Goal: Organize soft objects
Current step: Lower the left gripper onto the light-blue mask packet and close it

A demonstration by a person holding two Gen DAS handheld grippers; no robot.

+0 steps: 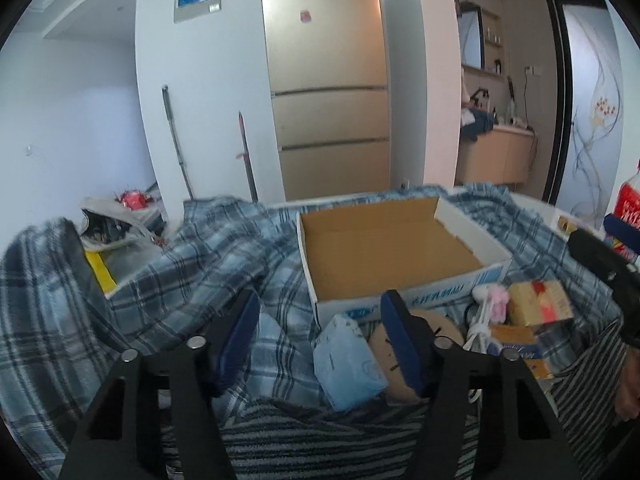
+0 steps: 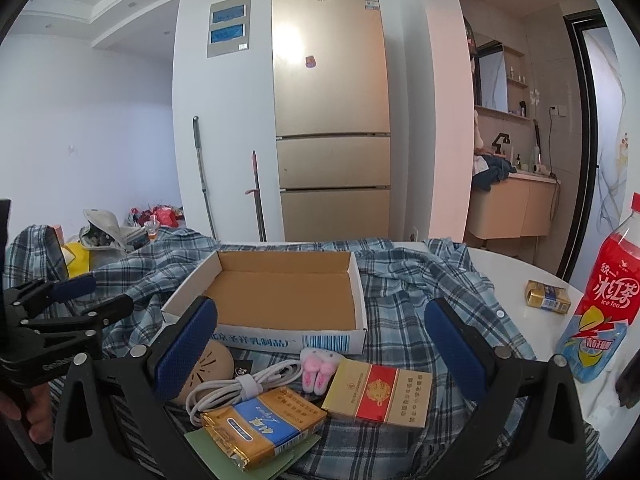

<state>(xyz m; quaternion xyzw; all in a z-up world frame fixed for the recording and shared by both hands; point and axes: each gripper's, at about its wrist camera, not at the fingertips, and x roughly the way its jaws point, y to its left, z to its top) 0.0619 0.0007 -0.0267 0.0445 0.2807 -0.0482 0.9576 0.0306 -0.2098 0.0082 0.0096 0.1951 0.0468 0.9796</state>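
Note:
An empty cardboard box (image 1: 394,246) lies on a blue plaid cloth (image 1: 180,264); it also shows in the right wrist view (image 2: 280,292). My left gripper (image 1: 320,340) is open above a light blue tissue pack (image 1: 348,360) and a tan round plush (image 1: 400,368). My right gripper (image 2: 320,340) is open above a small pink plush (image 2: 318,368), a coiled white cable (image 2: 240,388), a gold-and-red carton (image 2: 378,390), a gold-and-blue pack (image 2: 260,424) and the tan plush (image 2: 212,364). The pink plush (image 1: 494,300) shows in the left wrist view too.
A red iced-tea bottle (image 2: 604,304) and a small gold pack (image 2: 548,296) stand on the white table (image 2: 512,268) at right. A striped cloth (image 1: 320,440) lies at the near edge. A fridge (image 2: 332,120) and broom handles stand behind. Bags lie on the floor at left (image 2: 116,228).

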